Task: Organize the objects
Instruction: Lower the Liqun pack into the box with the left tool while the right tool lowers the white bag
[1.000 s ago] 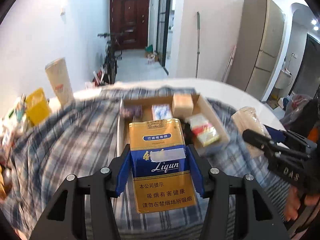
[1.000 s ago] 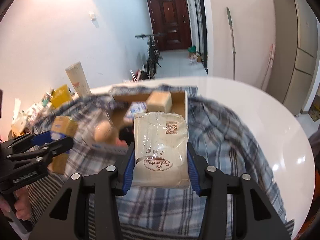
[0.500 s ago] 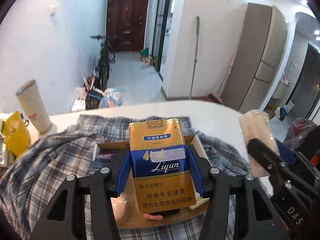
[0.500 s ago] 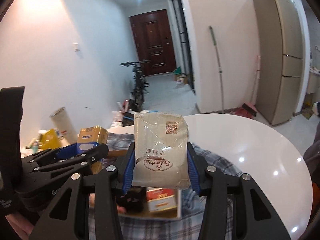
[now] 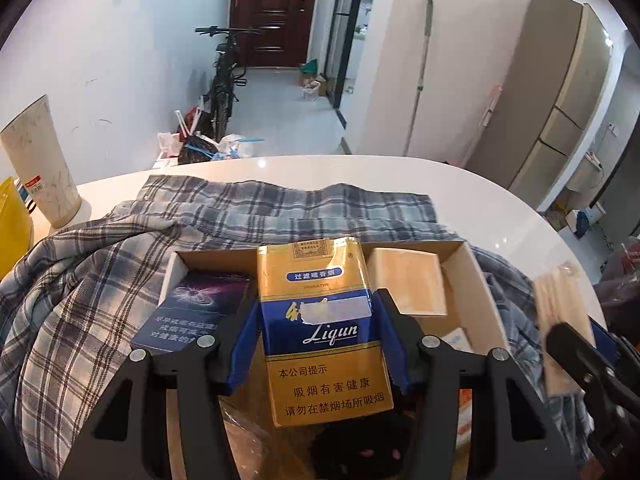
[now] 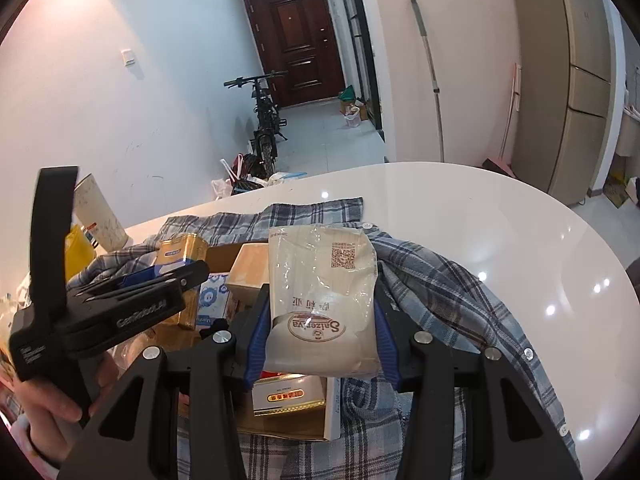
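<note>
A gold and blue cigarette pack (image 5: 320,280) stands upright between the blue pads of my left gripper (image 5: 318,312), low over the open cardboard box (image 5: 476,280). The jaws are opening, though both pads still touch the pack's sides. Below it in the box lie a dark purple pack (image 5: 192,312) and a tan block (image 5: 408,284). My right gripper (image 6: 320,312) is shut on a beige plastic-wrapped packet (image 6: 324,276) above the box's near right corner (image 6: 332,408), over a red and gold pack (image 6: 288,394). The left gripper (image 6: 160,276) also shows from the side in the right wrist view.
The box rests on a crumpled plaid shirt (image 5: 100,280) spread over a round white table (image 5: 480,200). A tall paper cup (image 5: 40,160) and a yellow bag (image 5: 12,232) stand at the table's left. A blue and white tissue pack (image 6: 212,300) lies in the box. A hand (image 6: 52,412) grips the left tool.
Both grippers have moved forward and down with their loads and now hang right over the box. The box looms larger under the cigarette pack.
</note>
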`<action>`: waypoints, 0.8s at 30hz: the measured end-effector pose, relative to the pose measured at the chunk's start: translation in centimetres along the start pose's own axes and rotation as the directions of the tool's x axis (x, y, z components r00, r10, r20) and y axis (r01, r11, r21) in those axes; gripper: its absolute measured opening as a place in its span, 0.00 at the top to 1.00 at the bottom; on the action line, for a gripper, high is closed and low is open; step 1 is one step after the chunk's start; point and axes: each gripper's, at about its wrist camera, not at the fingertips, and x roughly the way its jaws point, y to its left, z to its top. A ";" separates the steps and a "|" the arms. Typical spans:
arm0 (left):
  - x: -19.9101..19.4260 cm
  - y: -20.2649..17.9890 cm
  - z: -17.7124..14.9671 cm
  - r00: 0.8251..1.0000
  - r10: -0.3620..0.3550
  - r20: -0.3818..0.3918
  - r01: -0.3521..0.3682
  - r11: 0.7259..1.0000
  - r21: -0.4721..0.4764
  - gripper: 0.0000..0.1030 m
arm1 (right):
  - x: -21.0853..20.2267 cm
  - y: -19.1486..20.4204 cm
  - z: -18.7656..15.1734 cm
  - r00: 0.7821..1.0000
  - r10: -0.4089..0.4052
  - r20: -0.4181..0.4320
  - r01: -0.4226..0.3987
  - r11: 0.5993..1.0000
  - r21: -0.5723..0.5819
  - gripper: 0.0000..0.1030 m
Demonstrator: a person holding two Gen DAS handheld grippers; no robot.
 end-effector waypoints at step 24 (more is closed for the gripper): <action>-11.8 1.8 -4.8 0.950 -0.026 0.311 0.016 0.999 0.033 0.00 | -2.0 1.1 -1.1 0.998 0.063 0.022 -0.062 0.997 -0.051 0.56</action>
